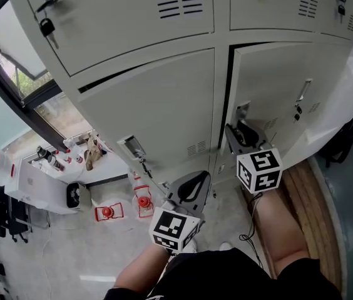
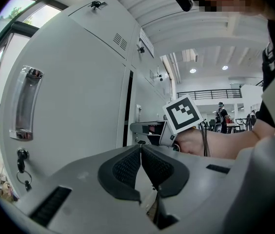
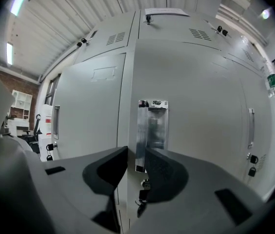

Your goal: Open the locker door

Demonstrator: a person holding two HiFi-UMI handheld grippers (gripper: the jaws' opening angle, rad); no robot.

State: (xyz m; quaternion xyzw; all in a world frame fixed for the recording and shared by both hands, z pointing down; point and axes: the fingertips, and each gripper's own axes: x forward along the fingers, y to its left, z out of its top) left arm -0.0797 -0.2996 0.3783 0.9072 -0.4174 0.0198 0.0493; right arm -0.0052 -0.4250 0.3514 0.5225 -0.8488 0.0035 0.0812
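Low on the tall grey metal lockers, one door is open a crack.
That pale grey metal locker door, the bottom right one, shows a dark gap along its left edge. The left gripper is held beside the next door, jaws pressed together on nothing. The right gripper has its jaws spread a little around the shiny silver handle, with a small gap on the left.

Off to the left there's a big window, and below it a white table cluttered with little bottles. Two red-and-white gadgets sit on the pale floor just beside it. Wooden boards run along the right side, and a green-labelled bottle shows at the far right edge.
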